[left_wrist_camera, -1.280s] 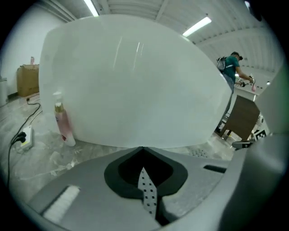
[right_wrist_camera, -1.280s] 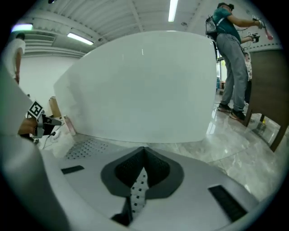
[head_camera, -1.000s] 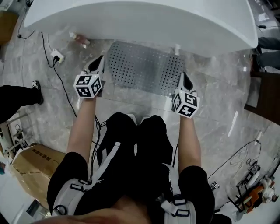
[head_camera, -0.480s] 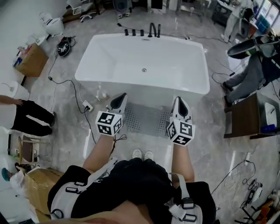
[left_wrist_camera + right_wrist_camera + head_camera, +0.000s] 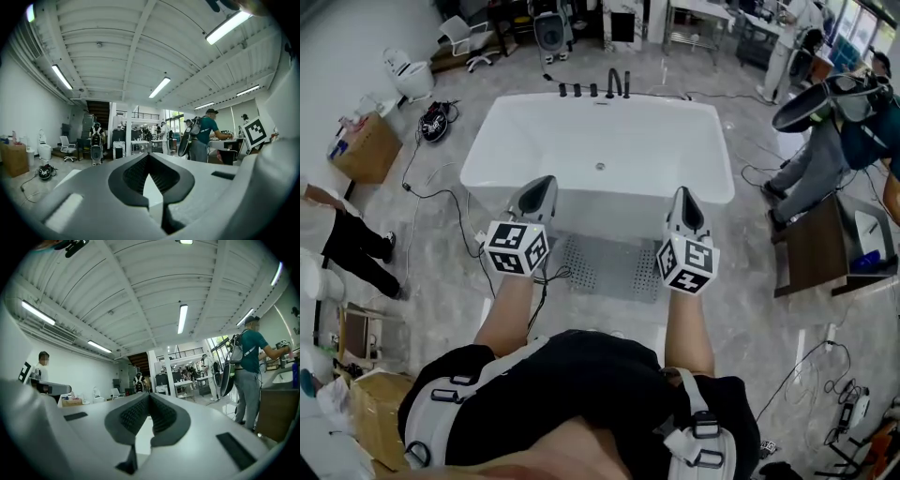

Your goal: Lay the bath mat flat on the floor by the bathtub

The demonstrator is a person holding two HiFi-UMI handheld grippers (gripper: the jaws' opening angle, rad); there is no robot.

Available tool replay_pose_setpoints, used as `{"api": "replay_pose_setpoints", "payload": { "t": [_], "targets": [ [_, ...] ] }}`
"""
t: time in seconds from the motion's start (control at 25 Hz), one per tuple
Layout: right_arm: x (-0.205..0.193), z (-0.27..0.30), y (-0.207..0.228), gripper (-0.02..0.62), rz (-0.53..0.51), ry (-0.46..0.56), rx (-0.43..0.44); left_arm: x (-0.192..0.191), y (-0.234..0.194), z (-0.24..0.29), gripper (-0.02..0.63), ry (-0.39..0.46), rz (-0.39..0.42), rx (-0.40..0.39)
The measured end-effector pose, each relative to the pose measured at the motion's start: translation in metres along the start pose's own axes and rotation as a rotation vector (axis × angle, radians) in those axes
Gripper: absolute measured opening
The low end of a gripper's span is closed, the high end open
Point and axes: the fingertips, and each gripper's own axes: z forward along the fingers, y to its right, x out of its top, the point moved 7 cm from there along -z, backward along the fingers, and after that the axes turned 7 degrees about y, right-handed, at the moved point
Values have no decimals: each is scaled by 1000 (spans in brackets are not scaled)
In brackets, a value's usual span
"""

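Bath mat (image 5: 614, 267) lies flat, frame centre, beside bathtub (image 5: 600, 150). Left gripper (image 5: 536, 195), right gripper (image 5: 682, 206): jaws pressed together, empty. Laying looks finished; no further grasp needed.

Glossy grey marbled floor (image 5: 441, 281), strewn with black cables (image 5: 441, 192), with a cardboard box (image 5: 366, 148) at the left and a dark wooden counter (image 5: 811, 258) at the right. Overhead, a white ribbed ceiling (image 5: 140, 42) lit by long strip lights (image 5: 160, 87). Far back, a dark staircase (image 5: 98, 108), a white office chair (image 5: 67, 145) and bright windows (image 5: 174, 124) between plain white walls (image 5: 28, 117).
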Motion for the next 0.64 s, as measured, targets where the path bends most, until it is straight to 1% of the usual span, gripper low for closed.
{"api": "replay_pose_setpoints", "payload": {
  "t": [0.24, 0.44, 0.64],
  "targets": [
    [1, -11, -6, 6, -9, -5, 4, 3, 0, -15, 3, -4, 9, 4],
    [1, -13, -12, 6, -14, -11, 10, 4, -2, -22, 3, -8, -7, 6],
    [-3, -12, -16, 6, -13, -18, 12, 3, -6, -24, 3, -10, -3, 6]
  ]
}}
